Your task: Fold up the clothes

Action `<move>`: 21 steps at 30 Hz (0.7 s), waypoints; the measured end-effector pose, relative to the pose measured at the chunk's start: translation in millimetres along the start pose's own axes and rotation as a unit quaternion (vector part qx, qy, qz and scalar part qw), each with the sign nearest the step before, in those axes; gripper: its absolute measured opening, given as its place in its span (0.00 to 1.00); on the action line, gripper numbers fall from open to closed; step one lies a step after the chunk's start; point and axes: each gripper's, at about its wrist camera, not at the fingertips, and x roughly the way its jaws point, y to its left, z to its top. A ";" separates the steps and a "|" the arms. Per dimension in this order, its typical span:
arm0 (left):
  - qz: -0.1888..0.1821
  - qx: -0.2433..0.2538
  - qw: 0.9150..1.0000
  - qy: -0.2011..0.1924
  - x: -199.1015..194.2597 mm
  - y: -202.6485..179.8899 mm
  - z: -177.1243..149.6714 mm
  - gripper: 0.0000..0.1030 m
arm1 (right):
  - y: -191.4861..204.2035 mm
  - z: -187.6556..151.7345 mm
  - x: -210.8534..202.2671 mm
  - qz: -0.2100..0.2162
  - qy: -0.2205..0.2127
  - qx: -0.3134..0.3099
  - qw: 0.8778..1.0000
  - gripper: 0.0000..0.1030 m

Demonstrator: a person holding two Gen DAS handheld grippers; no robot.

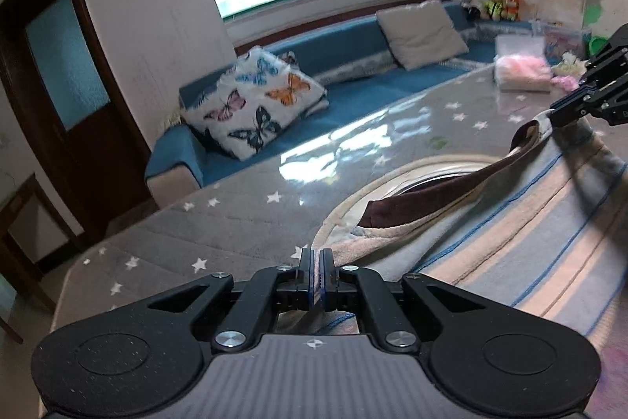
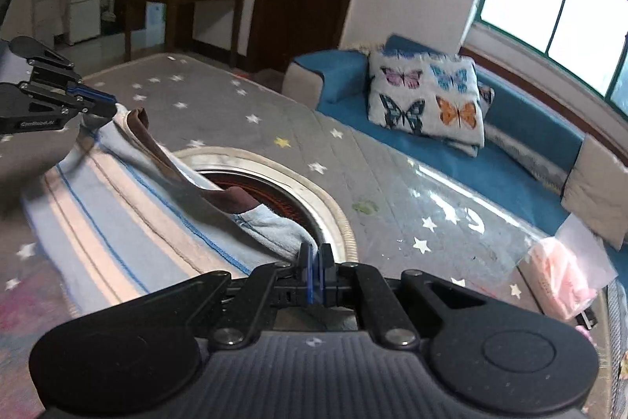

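Striped garment (image 1: 522, 222) held stretched between two grippers above a grey star-patterned table cover (image 1: 235, 222). The left gripper (image 1: 317, 262) has its jaws pressed together on one corner of the cloth, which passes between the blue pads and out beneath them. The right gripper (image 2: 315, 258) pinches the opposite corner in the same way; each tool also appears in the other's view, jaws closed on the brown-trimmed edge.

Landmark: the round metal-rimmed opening (image 2: 314, 191) in the table cover. The garment lies on the near side of this opening, its lifted brown band (image 1: 431, 199) hanging across and partly over the rim. The lower body of the cloth, with pale blue and cream stripes, rests on the table cover on the person's side of the opening. A blue sofa (image 2: 522, 160) with a butterfly cushion (image 2: 428, 105) stands beyond the opening; a clear bag with pink contents (image 2: 565, 273) lies on the table to the opening's right in the right wrist view.

Progress, as judged: the fold is at an early stage. One edge is gripped at both corners and raised, yet no doubled layer is clearly visible. Remaining work appears to be carrying this edge across the cloth, laying it flat and repeating until the garment is compact.
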 end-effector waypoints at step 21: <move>0.040 -0.063 0.997 0.028 33.3 15.7 -8.0 0.59 | -49.8 -37.8 50.6 0.003 0.010 0.142 0.990 0.18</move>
